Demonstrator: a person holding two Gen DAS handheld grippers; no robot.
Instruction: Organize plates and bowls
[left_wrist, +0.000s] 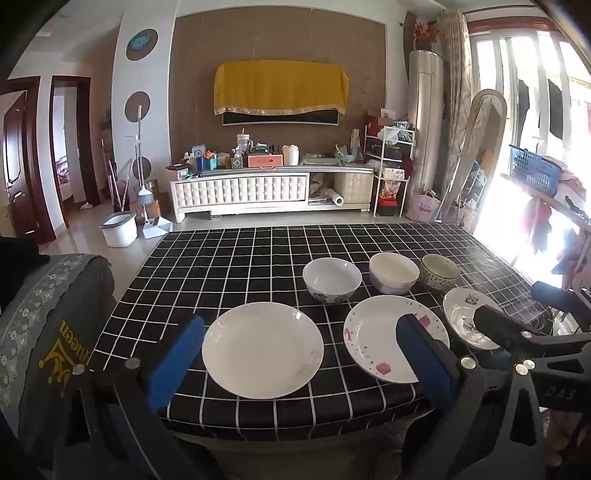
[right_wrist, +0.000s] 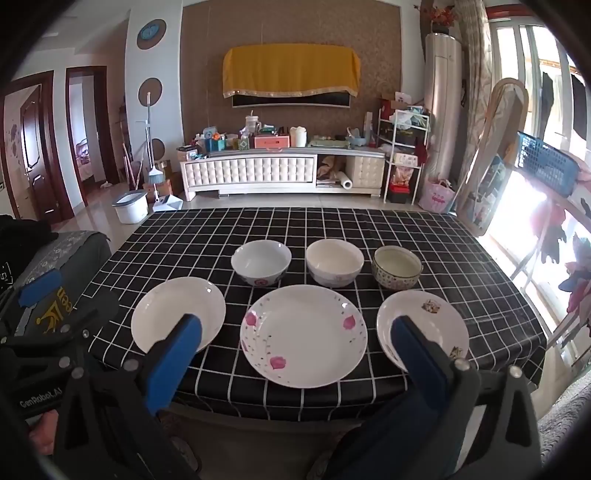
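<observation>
Three plates lie in a front row on the black checked table (right_wrist: 461, 251): a plain white plate (left_wrist: 263, 349) (right_wrist: 173, 314) on the left, a pink-flower plate (left_wrist: 376, 339) (right_wrist: 303, 334) in the middle, a small patterned plate (left_wrist: 461, 314) (right_wrist: 428, 321) on the right. Behind them stand a white bowl with floral base (left_wrist: 331, 279) (right_wrist: 260, 261), a cream bowl (left_wrist: 393, 272) (right_wrist: 334, 261) and a dotted bowl (left_wrist: 439, 271) (right_wrist: 396, 267). My left gripper (left_wrist: 299, 354) is open and empty above the white plate. My right gripper (right_wrist: 299, 350) is open and empty above the flower plate.
A grey chair cover with gold print (left_wrist: 55, 332) sits at the table's left. Beyond the table are a TV cabinet (right_wrist: 280, 173), a white bucket (right_wrist: 129, 206) and a shelf rack (right_wrist: 404, 162). A window and a blue basket (right_wrist: 546, 166) are at the right.
</observation>
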